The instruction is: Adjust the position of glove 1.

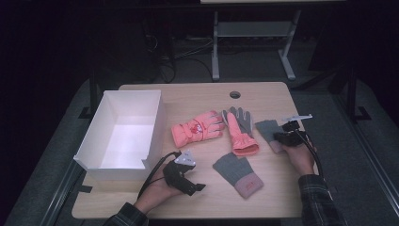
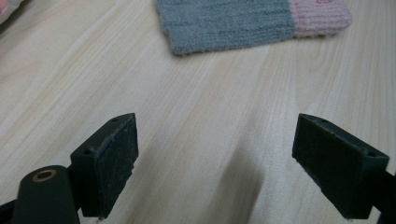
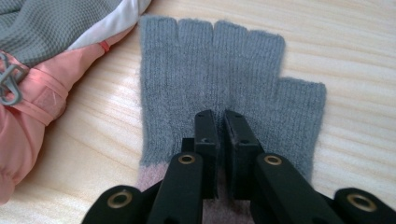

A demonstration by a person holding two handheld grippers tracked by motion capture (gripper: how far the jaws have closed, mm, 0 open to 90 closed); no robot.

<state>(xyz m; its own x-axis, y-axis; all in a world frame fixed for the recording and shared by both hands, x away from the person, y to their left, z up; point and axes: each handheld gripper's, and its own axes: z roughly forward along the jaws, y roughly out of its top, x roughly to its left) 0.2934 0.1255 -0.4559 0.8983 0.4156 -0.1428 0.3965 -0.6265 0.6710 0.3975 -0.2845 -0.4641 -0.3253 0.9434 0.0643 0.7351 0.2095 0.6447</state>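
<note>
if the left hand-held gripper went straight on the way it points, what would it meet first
Probably the grey knitted fingerless glove with a pink cuff, lying ahead of the open left hand-held gripper, with bare light wooden table between them; depth is hard to judge.

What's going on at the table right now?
A person is handling gloves with a claw in each hand. The right claw is shut, pinching a fold of the grey knit glove at the table's right side. The left claw is open over bare wood, short of the second grey glove. Two pink gloves lie mid-table, and the white box holds nothing.
</note>
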